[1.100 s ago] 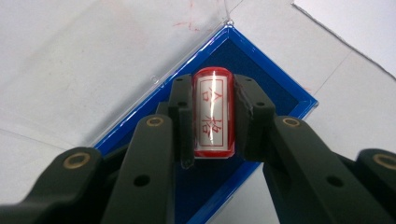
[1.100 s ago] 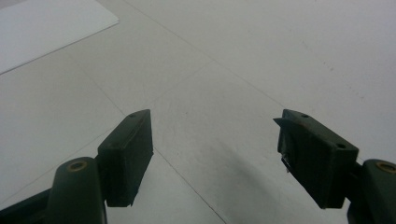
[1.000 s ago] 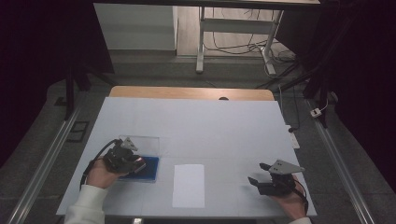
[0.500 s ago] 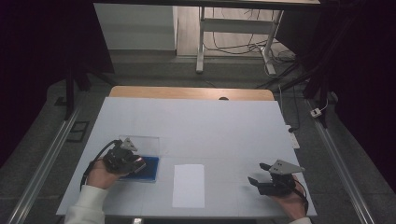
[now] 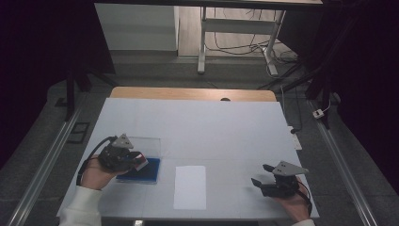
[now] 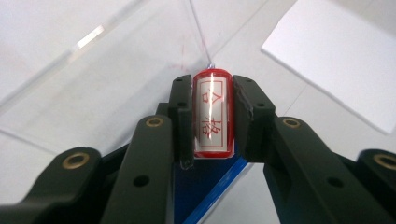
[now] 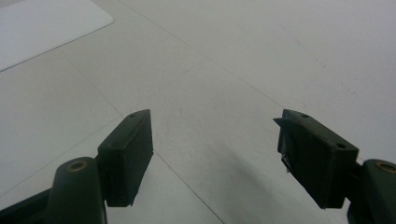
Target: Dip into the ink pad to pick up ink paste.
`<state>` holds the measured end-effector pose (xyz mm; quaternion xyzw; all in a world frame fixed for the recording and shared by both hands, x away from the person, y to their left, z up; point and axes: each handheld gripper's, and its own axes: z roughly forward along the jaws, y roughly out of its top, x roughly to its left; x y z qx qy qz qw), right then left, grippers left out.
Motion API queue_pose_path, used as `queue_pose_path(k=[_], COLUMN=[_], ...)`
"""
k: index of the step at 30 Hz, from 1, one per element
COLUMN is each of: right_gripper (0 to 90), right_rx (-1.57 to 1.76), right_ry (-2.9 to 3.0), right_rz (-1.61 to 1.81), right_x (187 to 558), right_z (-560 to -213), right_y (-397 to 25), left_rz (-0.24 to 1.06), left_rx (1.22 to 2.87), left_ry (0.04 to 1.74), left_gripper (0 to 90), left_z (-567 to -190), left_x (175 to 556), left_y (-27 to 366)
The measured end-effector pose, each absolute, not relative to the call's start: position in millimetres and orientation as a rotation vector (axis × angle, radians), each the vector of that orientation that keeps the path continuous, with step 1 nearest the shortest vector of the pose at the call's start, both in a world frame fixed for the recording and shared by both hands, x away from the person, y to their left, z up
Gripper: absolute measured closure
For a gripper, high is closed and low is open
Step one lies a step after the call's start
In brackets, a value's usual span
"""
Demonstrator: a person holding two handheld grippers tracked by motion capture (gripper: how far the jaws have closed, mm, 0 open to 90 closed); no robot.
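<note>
Here the red stamp [image 6: 212, 114] sits between the two jaws of the left claw [image 6: 212, 119], which is closed on it from both sides; its printed face, with red characters on white, looks up toward the camera of the left gripper view. We see the stamp held just above the blue ink pad [image 6: 205, 186], whose dark surface and light blue edge show under the jaws, and the clear lid [image 5: 143, 143] of the pad lies open behind it on the table [image 5: 211, 127]. In the high view the left claw [image 5: 123, 157] is over the blue ink pad [image 5: 141, 170], near the left front of the table, and the white paper [image 5: 190, 186] lies just beside the pad, to its right. To do this step well, we think the stamp should stay straight in the grip and go flat onto the pad or the paper, with even pressure, so the print does not smear; a tilted stamp could slip between the jaws. The right claw [image 5: 266, 181] rests well apart, at the right front, and the right gripper view shows its jaws wide apart and holding nothing, over bare table.
</note>
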<state>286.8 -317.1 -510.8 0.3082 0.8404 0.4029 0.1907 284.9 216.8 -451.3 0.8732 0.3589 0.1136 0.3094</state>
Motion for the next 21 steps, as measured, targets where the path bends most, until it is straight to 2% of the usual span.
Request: queue_pose_path(k=[6, 21], right_gripper=[26.1, 26.6], right_rx=[0.867, 0.859], right_ry=[2.353, 2.348], right_rz=[1.132, 1.137], right_x=[285.3, 285.2], right_z=[-510.4, -510.5], right_y=[-317.3, -318.0], left_rz=[0.337, 0.323], left_rx=[2.273, 2.196], left_ry=[0.962, 0.934], left_gripper=[70.5, 70.5], left_z=[-444.5, -439.8], left_x=[280.9, 278.7], left_y=[217.0, 212.5])
